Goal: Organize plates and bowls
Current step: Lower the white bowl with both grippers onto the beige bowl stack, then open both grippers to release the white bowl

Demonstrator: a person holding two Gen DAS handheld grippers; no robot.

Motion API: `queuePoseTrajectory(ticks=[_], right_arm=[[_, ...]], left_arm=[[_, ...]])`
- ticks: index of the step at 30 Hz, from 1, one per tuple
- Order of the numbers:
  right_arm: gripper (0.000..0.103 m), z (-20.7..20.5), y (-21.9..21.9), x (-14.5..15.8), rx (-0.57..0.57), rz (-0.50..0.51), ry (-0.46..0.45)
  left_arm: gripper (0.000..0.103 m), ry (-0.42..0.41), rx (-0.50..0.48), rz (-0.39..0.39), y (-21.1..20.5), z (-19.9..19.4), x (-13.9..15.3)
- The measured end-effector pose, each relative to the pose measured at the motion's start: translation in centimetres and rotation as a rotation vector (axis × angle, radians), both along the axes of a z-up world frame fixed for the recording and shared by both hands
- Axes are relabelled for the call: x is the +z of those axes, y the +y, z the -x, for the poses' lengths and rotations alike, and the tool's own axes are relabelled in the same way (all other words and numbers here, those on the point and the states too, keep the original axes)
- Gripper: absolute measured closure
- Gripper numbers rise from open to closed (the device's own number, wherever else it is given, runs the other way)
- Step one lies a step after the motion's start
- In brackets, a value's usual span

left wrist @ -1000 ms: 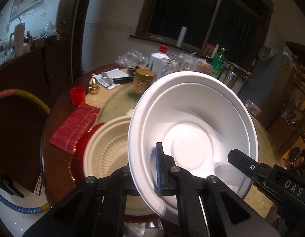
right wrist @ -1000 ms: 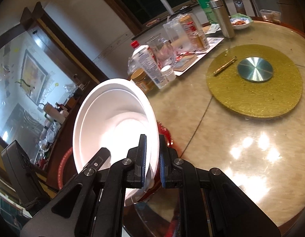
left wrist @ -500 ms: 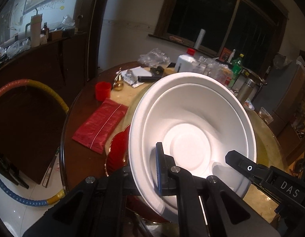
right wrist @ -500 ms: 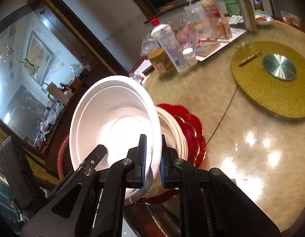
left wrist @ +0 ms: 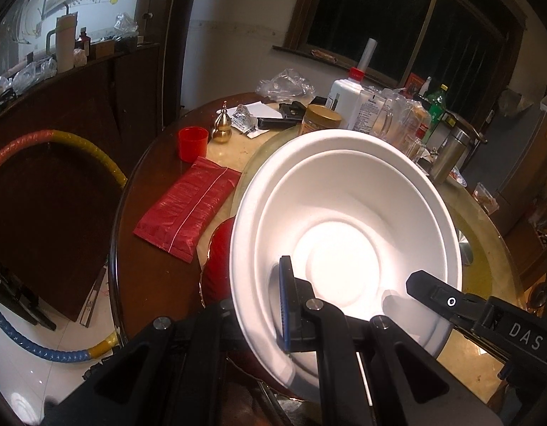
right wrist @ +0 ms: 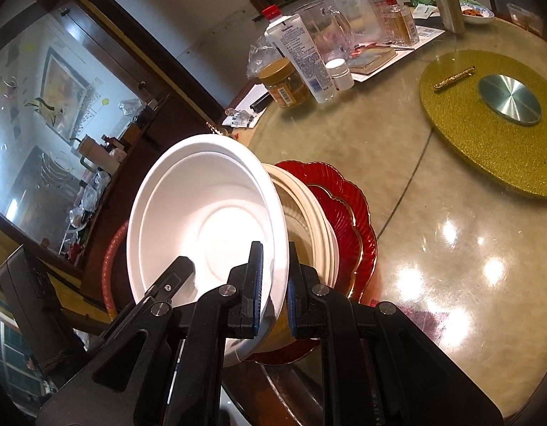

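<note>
Dark window panes and a wooden sideboard stand behind a round, glossy dining table [right wrist: 451,248] crowded at its far side with bottles and jars. A white foam bowl [left wrist: 344,248] is the landmark: it is held tilted above the near edge of the table, its hollow facing both cameras. The left gripper [left wrist: 270,305] is clamped on the bowl's rim at one side, one blue-padded finger inside the bowl and the other hidden behind the wall. The right gripper [right wrist: 275,280] is clamped on the opposite rim, its pads pressing the thin wall from inside and outside.

Just behind and below the bowl, in the right wrist view, sits a cream ribbed plate [right wrist: 319,227] stacked on a red scalloped glass plate [right wrist: 351,213]; the bowl's underside is close over the cream plate, and contact cannot be told. Beyond the bowl, a red foil packet [left wrist: 188,209] lies on the table's wooden rim, with a red cup [left wrist: 192,143] and a small brass gourd [left wrist: 222,127] farther back. Well apart from the bowl lies a gold glitter mat [right wrist: 486,135] bearing a metal disc [right wrist: 509,99]. A peanut-butter jar [right wrist: 284,81] and a white lotion bottle [right wrist: 302,56] stand beyond the plates.
</note>
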State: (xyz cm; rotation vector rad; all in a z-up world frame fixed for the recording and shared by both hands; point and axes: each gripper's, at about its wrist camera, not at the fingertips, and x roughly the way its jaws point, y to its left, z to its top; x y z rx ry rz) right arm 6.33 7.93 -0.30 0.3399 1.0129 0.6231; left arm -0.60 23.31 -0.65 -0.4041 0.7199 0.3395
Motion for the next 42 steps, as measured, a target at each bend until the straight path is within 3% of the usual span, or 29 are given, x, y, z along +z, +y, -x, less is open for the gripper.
queuePoseTrajectory(ticks=[17,23,26,28,29,30,31,33,38,40,42], right_arm=[[0.092,0.0,0.2,0.1,-0.002,0.008,-0.011],[0.092,-0.2,-0.2,0.7,-0.028,0.011,-0.033],[0.092,-0.4,-0.7,1.0,-0.037,-0.002,-0.035],[0.09,-0.6,-1.0,1.0,-0.049,-0.007,-0.028],[0.089,-0.7,-1.2,0.9,-0.054,-0.017,-0.025],[0.082,-0.8,-1.4,0.9,-0.057,-0.026,-0.023],[0.065,-0.8,-1.5,0.9,-0.06,-0.031,-0.02],[0.044,-0.9,-2.0,0.9,-0.066,-0.061,-0.016],[0.041,-0.6,-2.9,1.8,-0.076,-0.061,-0.052],[0.032,-0.1,-3.2,2.5,-0.061,-0.026,-0.091],[0.031,0.5,-3.4,3.2,-0.038,0.022,-0.139]], left_arm=[[0.097,0.013,0.015,0.002,0.3,0.1,-0.1],[0.096,0.03,0.023,-0.036,0.5,-0.4,0.2],[0.085,0.053,0.007,-0.062,0.7,-1.1,0.5],[0.051,0.049,0.019,-0.064,1.0,-1.1,0.6],[0.043,0.038,0.026,-0.064,1.1,-0.8,0.7],[0.033,0.021,0.033,-0.068,1.2,-0.6,0.8],[0.029,0.011,0.045,-0.077,1.2,-0.4,1.0],[0.026,0.002,0.07,-0.099,1.4,-0.1,1.3],[0.024,0.023,0.077,-0.107,1.6,0.2,1.5],[0.021,0.034,0.096,-0.148,1.3,0.5,1.5],[0.02,0.045,0.104,-0.168,1.1,0.8,1.4]])
